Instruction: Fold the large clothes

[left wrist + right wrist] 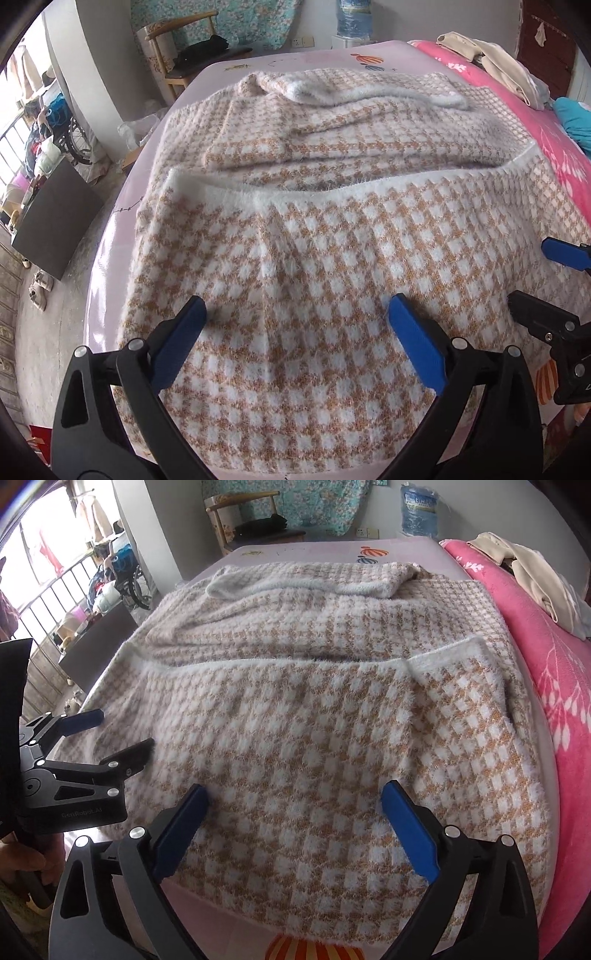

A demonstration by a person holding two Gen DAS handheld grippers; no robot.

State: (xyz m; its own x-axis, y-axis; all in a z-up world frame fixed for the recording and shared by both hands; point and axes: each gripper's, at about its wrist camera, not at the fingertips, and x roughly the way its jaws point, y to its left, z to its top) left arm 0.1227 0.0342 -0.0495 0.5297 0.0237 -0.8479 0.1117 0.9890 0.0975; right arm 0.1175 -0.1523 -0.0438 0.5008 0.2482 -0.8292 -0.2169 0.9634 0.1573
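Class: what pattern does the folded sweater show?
Tan-and-white check on the sweater, clearest in the right wrist view.

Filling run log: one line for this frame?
phase: fold laid | left claw: open, empty | right claw: open, empty | sweater: folded on bed

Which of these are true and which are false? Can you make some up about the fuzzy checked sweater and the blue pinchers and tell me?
1. The checked sweater lies on the bed. True.
2. The left gripper is squeezing a fold of the sweater. False: its jaws stand wide open over the knit, nothing clamped.
3. The right gripper is open too. True.
4. The near part of the sweater has been folded up over the rest, with its white hem running across the middle. True.
5. A green blanket lies beside the sweater. False: the blanket is pink with white leaves.
6. The wooden chair is bare. False: dark clothes lie on it.
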